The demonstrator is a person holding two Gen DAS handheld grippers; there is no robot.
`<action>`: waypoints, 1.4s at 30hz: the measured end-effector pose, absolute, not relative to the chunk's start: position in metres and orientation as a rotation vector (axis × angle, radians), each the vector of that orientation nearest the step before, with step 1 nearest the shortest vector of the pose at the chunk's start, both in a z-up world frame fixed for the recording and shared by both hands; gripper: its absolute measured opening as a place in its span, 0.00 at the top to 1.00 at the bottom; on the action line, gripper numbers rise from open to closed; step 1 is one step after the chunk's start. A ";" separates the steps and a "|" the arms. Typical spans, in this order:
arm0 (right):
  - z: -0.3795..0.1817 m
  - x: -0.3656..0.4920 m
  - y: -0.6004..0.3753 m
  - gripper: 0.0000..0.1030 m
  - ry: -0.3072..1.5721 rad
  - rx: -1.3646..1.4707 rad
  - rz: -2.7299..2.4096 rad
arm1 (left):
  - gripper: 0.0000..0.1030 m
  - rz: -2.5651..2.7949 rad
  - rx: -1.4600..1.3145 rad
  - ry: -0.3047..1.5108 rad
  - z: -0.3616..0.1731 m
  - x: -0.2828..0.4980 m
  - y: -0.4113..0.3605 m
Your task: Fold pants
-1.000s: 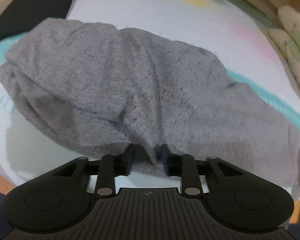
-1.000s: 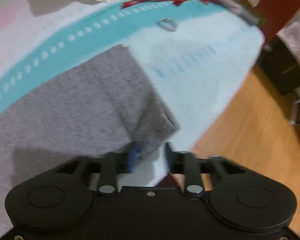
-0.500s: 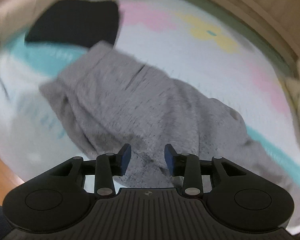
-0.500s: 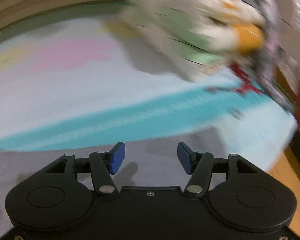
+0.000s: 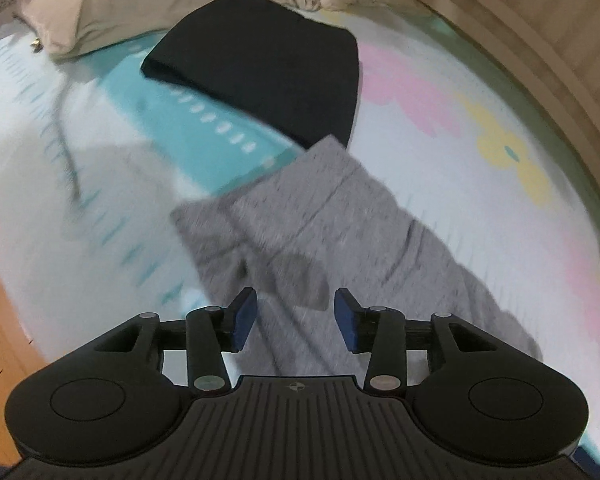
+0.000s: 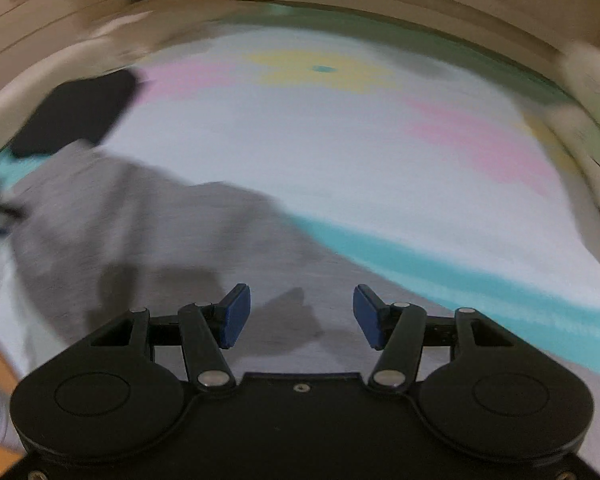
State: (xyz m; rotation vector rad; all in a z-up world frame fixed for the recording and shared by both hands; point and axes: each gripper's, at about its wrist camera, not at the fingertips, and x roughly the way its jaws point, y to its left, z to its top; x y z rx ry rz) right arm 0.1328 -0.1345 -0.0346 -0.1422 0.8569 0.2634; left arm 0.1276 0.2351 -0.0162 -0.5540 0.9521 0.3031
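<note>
We hover our left gripper (image 5: 296,314) and right gripper (image 6: 301,316), both wide open and empty, above the rumpled grey knit pants (image 5: 339,232) lying toward 12 o'clock on the pastel bed sheet (image 5: 439,128); a shallow pinch risks dragging one layer askew.

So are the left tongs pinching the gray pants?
No, the left tongs are open above the gray pants, with nothing caught between the blue pads.
</note>
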 end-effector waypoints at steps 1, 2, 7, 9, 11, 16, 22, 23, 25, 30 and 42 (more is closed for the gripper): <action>-0.036 0.130 -0.123 0.40 0.846 -0.168 0.297 | 0.57 0.298 -0.558 0.939 -0.016 0.130 0.236; -0.036 0.126 -0.110 0.39 0.834 -0.191 0.329 | 0.55 0.300 -0.560 0.934 -0.016 0.129 0.237; -0.046 0.109 -0.062 0.39 0.789 -0.279 0.472 | 0.55 0.338 -0.618 0.955 -0.035 0.145 0.245; -0.051 0.100 -0.042 0.39 0.758 -0.351 0.509 | 0.80 0.335 -0.620 0.936 -0.037 0.146 0.245; -0.057 0.093 -0.025 0.35 0.728 -0.426 0.525 | 0.85 0.345 -0.611 0.926 -0.037 0.146 0.248; -0.073 0.079 0.002 0.36 0.686 -0.573 0.555 | 0.89 0.326 -0.595 0.900 -0.028 0.145 0.249; -0.092 0.084 0.016 0.93 0.686 -0.677 0.498 | 0.90 0.291 -0.502 0.820 0.007 0.139 0.240; -0.092 0.088 0.015 0.93 0.704 -0.660 0.490 | 0.90 0.283 -0.487 0.804 0.016 0.135 0.240; -0.082 0.090 0.005 0.93 0.721 -0.585 0.502 | 0.90 0.286 -0.454 0.778 0.030 0.125 0.243; -0.057 0.077 -0.008 0.93 0.724 -0.475 0.622 | 0.89 0.345 -0.429 0.889 0.014 0.120 0.258; -0.063 0.063 -0.012 0.49 0.703 -0.517 0.677 | 0.78 0.528 -0.419 0.819 0.035 0.097 0.257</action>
